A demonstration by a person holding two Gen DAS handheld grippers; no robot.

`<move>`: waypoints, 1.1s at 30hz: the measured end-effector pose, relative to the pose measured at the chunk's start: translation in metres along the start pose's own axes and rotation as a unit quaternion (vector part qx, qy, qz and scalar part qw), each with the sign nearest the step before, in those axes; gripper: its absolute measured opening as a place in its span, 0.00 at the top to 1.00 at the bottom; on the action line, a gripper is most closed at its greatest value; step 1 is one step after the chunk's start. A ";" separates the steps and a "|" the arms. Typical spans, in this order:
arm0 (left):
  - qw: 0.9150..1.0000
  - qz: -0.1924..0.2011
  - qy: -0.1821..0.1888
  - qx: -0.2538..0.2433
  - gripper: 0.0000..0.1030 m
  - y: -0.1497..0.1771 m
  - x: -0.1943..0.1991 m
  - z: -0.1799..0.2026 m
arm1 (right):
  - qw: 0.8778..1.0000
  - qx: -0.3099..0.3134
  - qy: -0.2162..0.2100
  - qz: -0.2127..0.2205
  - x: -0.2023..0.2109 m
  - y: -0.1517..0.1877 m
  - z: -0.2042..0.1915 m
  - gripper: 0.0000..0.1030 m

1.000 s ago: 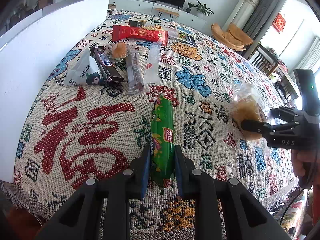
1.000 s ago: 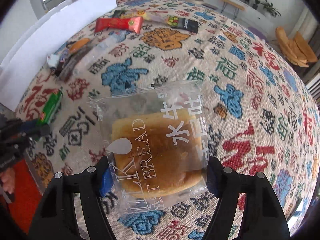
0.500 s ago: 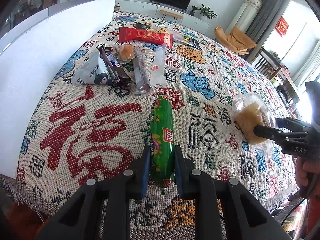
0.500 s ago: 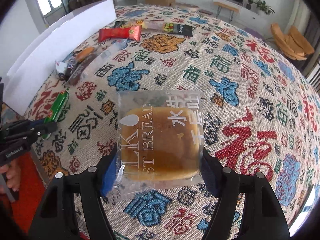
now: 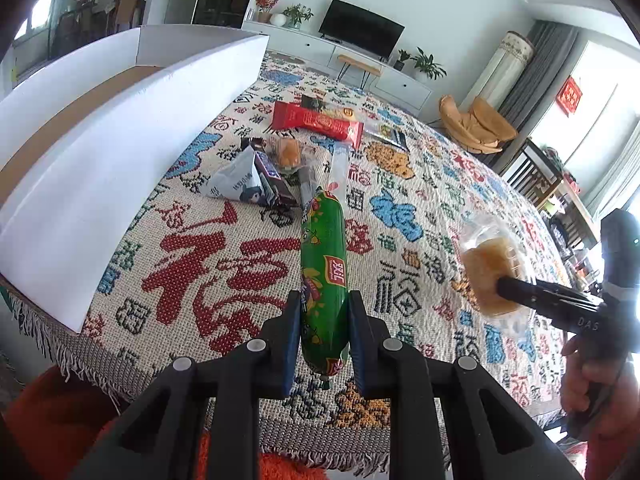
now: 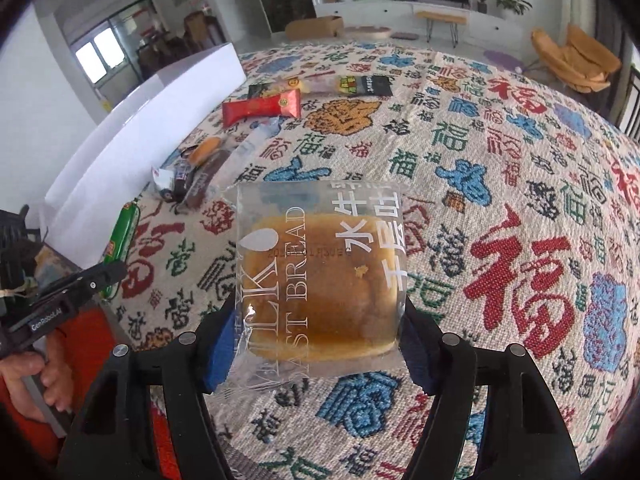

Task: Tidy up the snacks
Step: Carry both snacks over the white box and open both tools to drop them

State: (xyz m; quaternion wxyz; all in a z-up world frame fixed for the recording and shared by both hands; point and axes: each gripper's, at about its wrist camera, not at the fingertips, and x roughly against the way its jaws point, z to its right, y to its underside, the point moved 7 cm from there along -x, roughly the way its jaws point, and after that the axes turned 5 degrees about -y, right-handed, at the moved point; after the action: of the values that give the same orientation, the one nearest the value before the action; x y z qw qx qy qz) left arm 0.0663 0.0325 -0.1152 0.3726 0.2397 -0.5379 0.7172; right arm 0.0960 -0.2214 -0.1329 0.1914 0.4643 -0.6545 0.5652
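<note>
My left gripper point(image 5: 323, 312) is shut on a green sausage stick point(image 5: 322, 264) and holds it above the patterned tablecloth point(image 5: 224, 264); the stick also shows in the right wrist view point(image 6: 122, 236). My right gripper point(image 6: 316, 332) is shut on a clear pack of toast bread point(image 6: 320, 284), held above the cloth; the pack also shows in the left wrist view point(image 5: 490, 268). A white open box point(image 5: 120, 152) stands along the left side. A pile of loose snacks point(image 5: 280, 168) lies beside it.
A red snack pack point(image 5: 318, 122) and a dark packet point(image 5: 390, 134) lie farther back on the cloth. The table's fringed front edge point(image 5: 120, 376) is near me. A TV stand, plants and chairs stand beyond the table.
Both grippers have risen and tilted back with their snacks held. The box interior and more of the room now show. The bread pack sits higher above the cloth.
</note>
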 end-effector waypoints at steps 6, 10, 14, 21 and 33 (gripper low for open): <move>0.998 0.046 0.005 0.047 0.79 -0.048 0.056 -0.036 | 0.998 0.018 -0.058 0.025 -0.002 -0.044 -0.058 0.30; 0.993 0.075 -0.056 0.071 0.79 -0.092 0.089 -0.096 | 0.991 0.068 -0.109 0.050 -0.007 -0.099 -0.137 0.30; 0.984 0.076 -0.145 0.075 0.79 -0.121 0.098 -0.160 | 0.979 0.121 -0.152 0.065 -0.028 -0.146 -0.232 0.30; 0.965 0.065 -0.238 0.089 0.22 -0.127 0.093 -0.225 | 0.972 0.105 -0.204 0.042 -0.086 -0.191 -0.327 0.19; 0.988 0.070 -0.140 0.017 0.15 -0.095 0.088 -0.106 | 0.980 0.126 -0.113 0.104 -0.032 -0.175 -0.222 0.18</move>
State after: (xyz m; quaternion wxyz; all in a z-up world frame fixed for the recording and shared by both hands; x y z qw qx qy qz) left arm 0.0942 0.1716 -0.0263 0.2384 0.3058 -0.5880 0.7098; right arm 0.1953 0.0065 0.0048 -0.0035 0.4748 -0.6404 0.6036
